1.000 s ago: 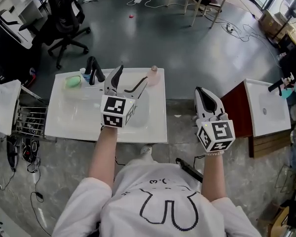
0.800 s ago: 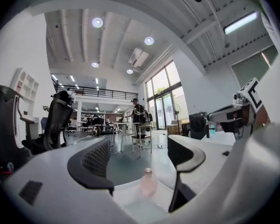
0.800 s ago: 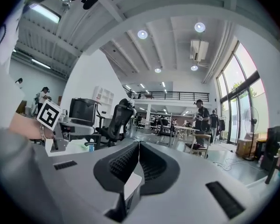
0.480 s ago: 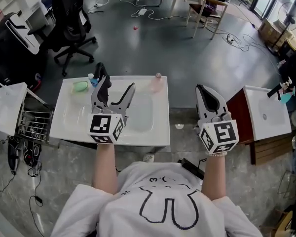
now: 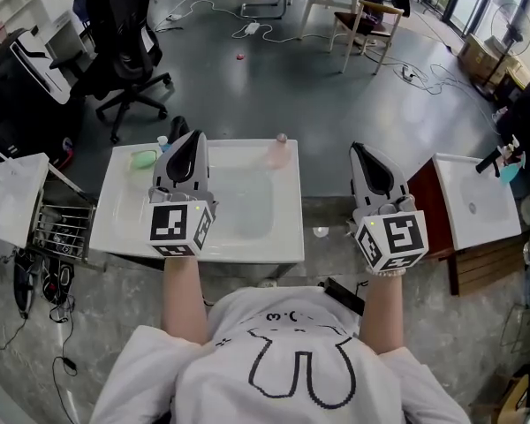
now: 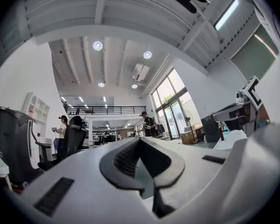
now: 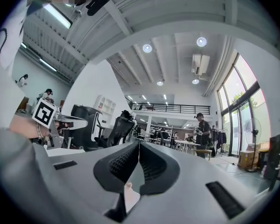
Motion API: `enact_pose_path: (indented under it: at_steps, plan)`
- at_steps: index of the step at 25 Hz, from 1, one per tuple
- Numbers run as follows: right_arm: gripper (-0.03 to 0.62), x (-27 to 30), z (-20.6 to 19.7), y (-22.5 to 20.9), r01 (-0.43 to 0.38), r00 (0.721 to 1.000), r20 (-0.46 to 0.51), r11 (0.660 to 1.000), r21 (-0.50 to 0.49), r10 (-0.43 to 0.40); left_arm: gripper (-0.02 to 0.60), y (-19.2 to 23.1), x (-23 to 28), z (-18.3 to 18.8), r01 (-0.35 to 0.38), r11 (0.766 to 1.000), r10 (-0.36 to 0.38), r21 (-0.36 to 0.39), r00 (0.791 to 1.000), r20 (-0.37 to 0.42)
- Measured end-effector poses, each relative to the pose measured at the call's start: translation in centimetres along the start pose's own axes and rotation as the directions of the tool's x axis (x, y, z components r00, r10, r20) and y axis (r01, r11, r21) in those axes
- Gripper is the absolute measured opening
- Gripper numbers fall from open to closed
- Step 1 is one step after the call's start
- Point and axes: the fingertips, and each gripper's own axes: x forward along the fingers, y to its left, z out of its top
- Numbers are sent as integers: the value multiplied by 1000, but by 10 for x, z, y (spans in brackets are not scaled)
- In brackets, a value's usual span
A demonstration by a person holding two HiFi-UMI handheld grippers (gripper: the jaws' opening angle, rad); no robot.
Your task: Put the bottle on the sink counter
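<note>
Bottle: small, pale pink, standing upright on the back edge of the white desk, behind the right corner of the sink basin. Neither gripper is touching it, so the placement is looking done.

Left gripper: hovering over the left side of the basin. Its fingers are closing fully with the tips meeting, and nothing is sitting between them.

Right gripper: hanging off the desk's right side, well apart from the bottle. Its fingers are pressing together on nothing.

Handling, judged only: the bottle is looking like light, stiff plastic with a smooth and possibly slick wall. Being narrow, it is likely to tip from a sideways nudge. The mid-body below the cap is looking like the best place to take hold.

Hard to make out:
- Both gripper views are pointing out across the room, showing no bottle.
- The bottle is showing too small in the head view to judge fill level or label.
- The black tap is partly hiding behind the left gripper.
- A green item and a small blue one are sitting at the back left, identity unclear.
</note>
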Motion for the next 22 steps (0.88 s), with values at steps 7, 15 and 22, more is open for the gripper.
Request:
enact_pose_path:
  at_steps: [7,15,22]
  plan:
    - [29,-9,5,-5,19,999,27,999,28,-19,8,-2,-1,5,-11,1000,11,7,1000,13]
    - [30,-14,9,-2,9,1000,27,1000,10,-9,8,-9,-6,10,-3,999,3,35,1000,17]
    - [30,-15,10,2,-13,1000,18,1000,-14,14,8,-11,-9,9,-4,999,3,38,1000,13]
